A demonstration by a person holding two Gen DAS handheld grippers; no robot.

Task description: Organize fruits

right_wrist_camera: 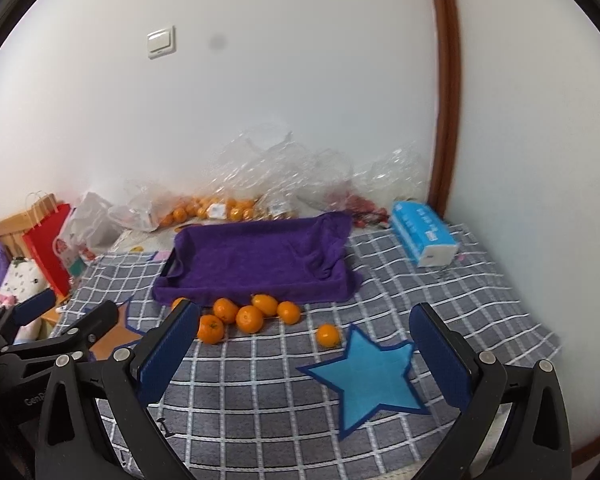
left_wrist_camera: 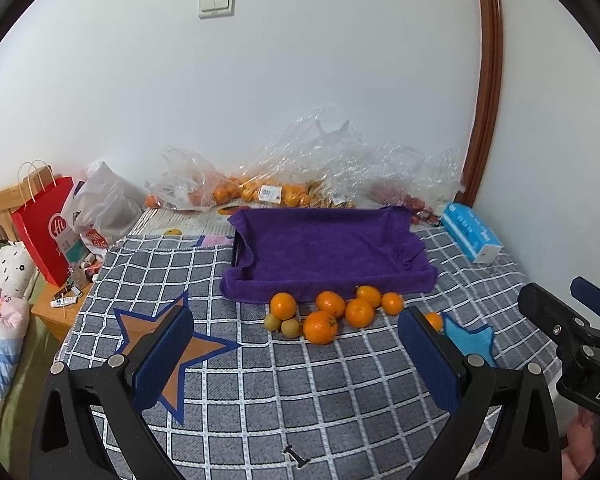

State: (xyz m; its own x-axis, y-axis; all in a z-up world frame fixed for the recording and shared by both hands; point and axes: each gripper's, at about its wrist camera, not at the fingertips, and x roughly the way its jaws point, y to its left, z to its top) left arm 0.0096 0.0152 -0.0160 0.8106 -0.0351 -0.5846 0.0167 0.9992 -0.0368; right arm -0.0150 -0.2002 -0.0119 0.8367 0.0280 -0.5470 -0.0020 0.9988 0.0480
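Several oranges (left_wrist_camera: 320, 326) (right_wrist_camera: 250, 319) and two small yellow-green fruits (left_wrist_camera: 291, 327) lie in a cluster on the grey checked cloth, just in front of a tray lined with a purple towel (left_wrist_camera: 324, 248) (right_wrist_camera: 260, 256). One orange (right_wrist_camera: 328, 335) (left_wrist_camera: 434, 320) lies apart, beside a blue star patch (right_wrist_camera: 370, 380). My left gripper (left_wrist_camera: 296, 344) is open and holds nothing, a short way before the cluster. My right gripper (right_wrist_camera: 306, 344) is open too, empty, near the lone orange. The tray holds no fruit.
Clear plastic bags with more oranges (left_wrist_camera: 260, 192) (right_wrist_camera: 216, 208) lie against the wall behind the tray. A blue tissue pack (left_wrist_camera: 470, 236) (right_wrist_camera: 424, 236) sits at the right. A red paper bag (left_wrist_camera: 44, 228) and pillows stand at the left. An orange star patch (left_wrist_camera: 172, 348) marks the cloth.
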